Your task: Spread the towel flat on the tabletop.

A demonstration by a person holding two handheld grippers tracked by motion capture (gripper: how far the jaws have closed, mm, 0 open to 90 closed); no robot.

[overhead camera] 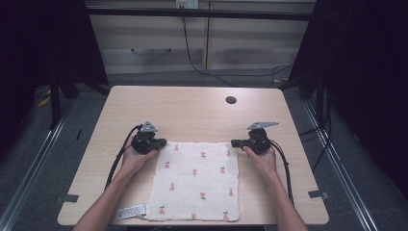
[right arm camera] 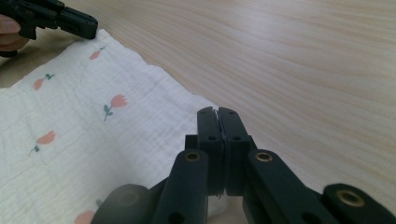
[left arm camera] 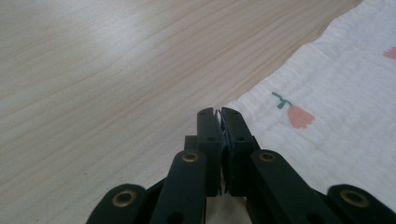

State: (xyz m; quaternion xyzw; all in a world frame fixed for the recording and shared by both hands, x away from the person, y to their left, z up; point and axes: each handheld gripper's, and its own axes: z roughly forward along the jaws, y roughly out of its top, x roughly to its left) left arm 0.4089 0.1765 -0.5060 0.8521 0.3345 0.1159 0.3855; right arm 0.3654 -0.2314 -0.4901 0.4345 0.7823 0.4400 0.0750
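A white cloth [overhead camera: 197,180] printed with small pink tulips lies flat on the wooden table [overhead camera: 192,106]. My left gripper [overhead camera: 162,143] is at the cloth's far left corner. In the left gripper view its jaws [left arm camera: 218,114] are pressed together with a sliver of the white cloth [left arm camera: 327,116] pinched between them. My right gripper [overhead camera: 234,143] is at the far right corner. Its jaws [right arm camera: 217,113] are shut, and the corner of the cloth [right arm camera: 93,130] runs in under them. The left gripper [right arm camera: 91,29] also appears far off at the cloth's other corner.
A white label [overhead camera: 131,211] sticks out from the cloth's near left corner at the table's front edge. A dark round hole [overhead camera: 231,100] is in the tabletop at the back right. Cables trail from both grippers along the forearms. Cabinets [overhead camera: 154,43] stand behind the table.
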